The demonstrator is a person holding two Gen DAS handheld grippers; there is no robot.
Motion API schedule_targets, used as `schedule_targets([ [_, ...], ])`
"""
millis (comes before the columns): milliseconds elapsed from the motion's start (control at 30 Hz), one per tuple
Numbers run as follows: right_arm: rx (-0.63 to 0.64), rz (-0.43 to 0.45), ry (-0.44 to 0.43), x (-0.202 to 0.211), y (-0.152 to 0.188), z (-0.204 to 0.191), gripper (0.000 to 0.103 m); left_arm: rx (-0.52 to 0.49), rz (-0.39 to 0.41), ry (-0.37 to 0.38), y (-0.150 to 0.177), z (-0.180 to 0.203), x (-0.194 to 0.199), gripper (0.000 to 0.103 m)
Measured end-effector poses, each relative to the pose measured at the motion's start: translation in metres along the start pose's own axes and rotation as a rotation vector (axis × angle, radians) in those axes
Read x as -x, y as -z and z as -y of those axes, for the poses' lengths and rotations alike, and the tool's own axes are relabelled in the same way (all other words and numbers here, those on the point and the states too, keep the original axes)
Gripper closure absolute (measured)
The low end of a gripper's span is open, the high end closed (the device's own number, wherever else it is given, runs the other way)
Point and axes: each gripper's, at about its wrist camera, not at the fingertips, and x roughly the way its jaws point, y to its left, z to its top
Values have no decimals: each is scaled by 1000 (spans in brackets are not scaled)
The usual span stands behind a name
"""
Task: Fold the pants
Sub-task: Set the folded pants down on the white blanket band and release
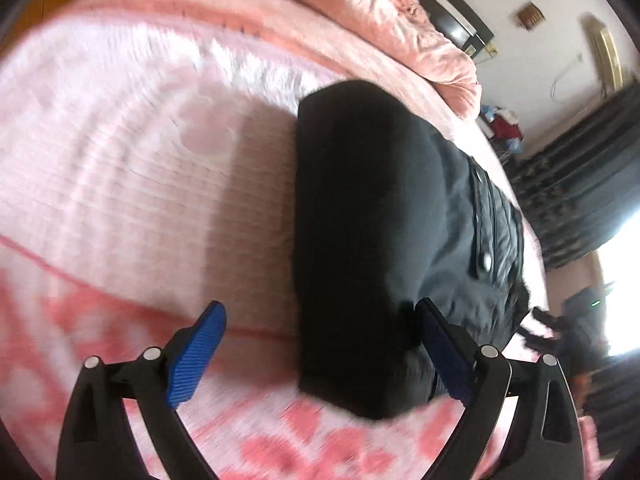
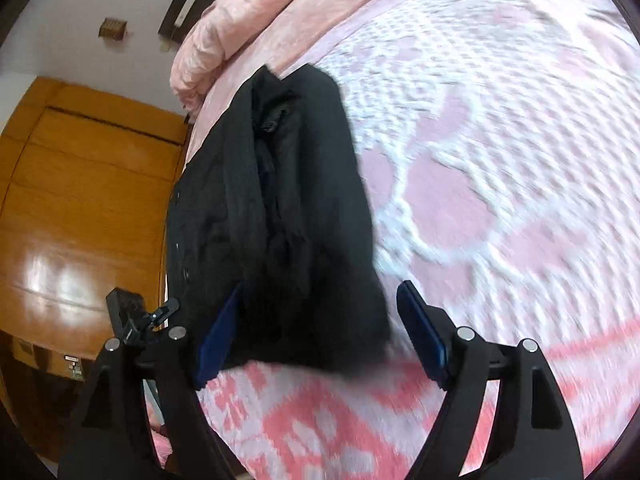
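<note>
Black fabric pants [image 1: 360,240] lie folded on a bed's pink-and-white patterned blanket [image 1: 120,180].
Both grippers hover with blue-padded fingers [image 1: 198,354] spread wide: the left gripper [image 1: 320,356] and right gripper [image 2: 320,332] each straddle the near edge of the pants without pressing it. A pink quilt [image 1: 380,12] lies bunched behind.

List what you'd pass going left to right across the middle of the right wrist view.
Wooden wardrobe → black pants → pink and white bedspread.
</note>
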Motion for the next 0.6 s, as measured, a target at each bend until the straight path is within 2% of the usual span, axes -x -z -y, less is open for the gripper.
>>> schedule_targets([
  [167, 31, 51, 101, 29, 33, 3, 25, -94, 55, -201, 24, 21, 36, 4],
  [233, 74, 91, 188, 44, 51, -8, 25, -154, 96, -266, 41, 36, 51, 4],
  [300, 105, 138, 289, 50, 68, -25, 10, -210, 145, -335, 57, 55, 67, 4],
  [333, 120, 165, 324, 51, 73, -33, 10, -221, 146, -354, 60, 62, 68, 4],
  [400, 154, 205, 421, 55, 92, -54, 8, -220, 140, -340, 69, 75, 77, 4],
  [500, 203, 243, 560, 56, 118, -84, 3, -198, 114, -274, 80, 88, 90, 4],
  [600, 264, 258, 630, 53, 144, -108, 3, -211, 146, -285, 89, 104, 106, 4],
])
